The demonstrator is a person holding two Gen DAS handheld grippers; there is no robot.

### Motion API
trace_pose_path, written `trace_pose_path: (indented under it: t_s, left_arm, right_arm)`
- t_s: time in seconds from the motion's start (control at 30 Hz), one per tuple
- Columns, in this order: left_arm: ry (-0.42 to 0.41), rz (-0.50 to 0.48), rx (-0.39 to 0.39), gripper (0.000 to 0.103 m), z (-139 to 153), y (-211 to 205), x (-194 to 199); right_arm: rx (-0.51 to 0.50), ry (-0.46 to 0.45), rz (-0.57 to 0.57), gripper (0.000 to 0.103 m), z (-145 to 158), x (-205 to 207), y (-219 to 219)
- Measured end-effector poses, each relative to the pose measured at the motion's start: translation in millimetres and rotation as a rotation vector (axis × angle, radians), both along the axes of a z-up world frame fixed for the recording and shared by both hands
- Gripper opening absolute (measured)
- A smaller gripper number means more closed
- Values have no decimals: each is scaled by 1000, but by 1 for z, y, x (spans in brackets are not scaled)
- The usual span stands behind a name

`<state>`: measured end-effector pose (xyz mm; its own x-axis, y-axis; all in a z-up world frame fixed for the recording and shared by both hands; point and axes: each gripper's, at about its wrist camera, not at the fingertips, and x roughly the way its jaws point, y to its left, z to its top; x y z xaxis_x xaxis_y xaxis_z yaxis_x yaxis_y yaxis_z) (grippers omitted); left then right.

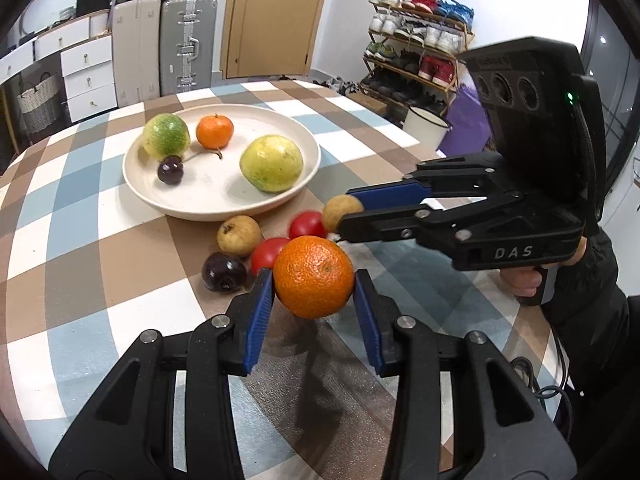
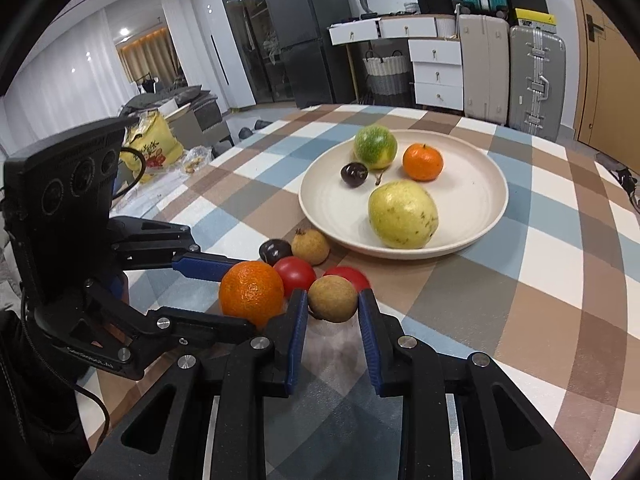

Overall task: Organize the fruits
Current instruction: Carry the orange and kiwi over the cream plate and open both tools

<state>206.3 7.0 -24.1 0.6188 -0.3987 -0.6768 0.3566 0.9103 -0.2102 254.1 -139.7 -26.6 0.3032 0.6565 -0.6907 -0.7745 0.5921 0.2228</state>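
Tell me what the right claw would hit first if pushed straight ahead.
Probably the red tomato right behind the brown fruit that the right claw holds; the plate lies beyond. Depth is uncertain.

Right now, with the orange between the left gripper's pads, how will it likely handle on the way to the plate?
The orange looks firm, its pebbled skin likely grips the ribbed pads of the left gripper. Being round, it will probably roll once released on the plate.
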Motion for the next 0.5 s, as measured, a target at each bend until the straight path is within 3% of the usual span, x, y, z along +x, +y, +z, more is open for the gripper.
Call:
trace_pose_path:
  t_s: [0.3,0.5]
  left_arm:
    - [-68,98,-45,37,18,20,-2]
    - [-117,243,-21,37,33,36,8]
  right_arm:
    - [60,-44,-83,26,19,6,-15]
    - [55,-97,-148,26,36,9,-18]
